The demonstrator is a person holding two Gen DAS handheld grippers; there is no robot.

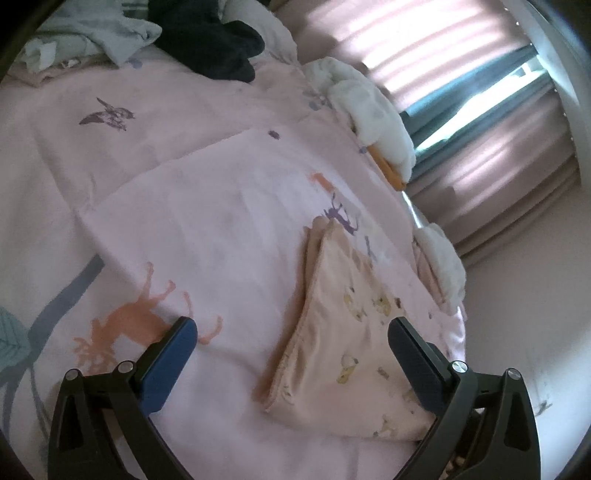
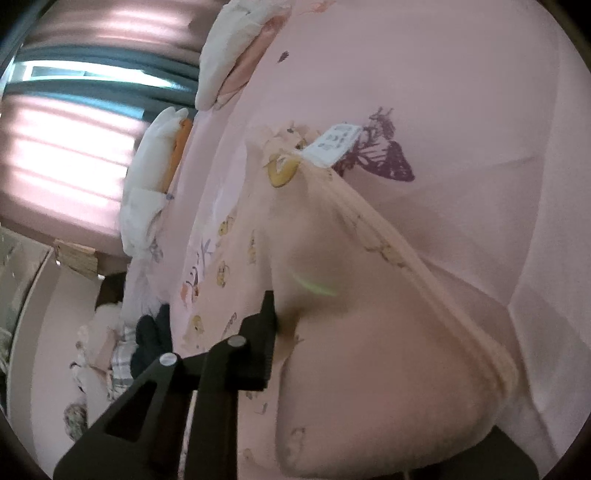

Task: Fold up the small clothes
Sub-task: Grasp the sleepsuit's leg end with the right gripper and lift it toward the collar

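Note:
A small peach garment [image 1: 343, 332] with yellow cartoon prints lies folded on the pink printed bedsheet [image 1: 184, 203]. My left gripper [image 1: 291, 325] hovers just above it, open, with its blue pads [image 1: 173, 362] spread wide on either side of the garment's near end. In the right wrist view the same garment [image 2: 369, 350] is bunched and lifted in a ridge, with a white label [image 2: 334, 144] at its far end. My right gripper [image 2: 284, 314] is shut on a fold of this cloth. Only one black finger shows; the cloth covers the other.
At the head of the bed lies a pile with a grey-green garment [image 1: 110, 33] and a dark navy one [image 1: 218, 44]. White fluffy items [image 1: 373, 110] sit along the bed's edge by the curtain [image 1: 480, 74]. More clothes [image 2: 110, 350] lie beyond the bed.

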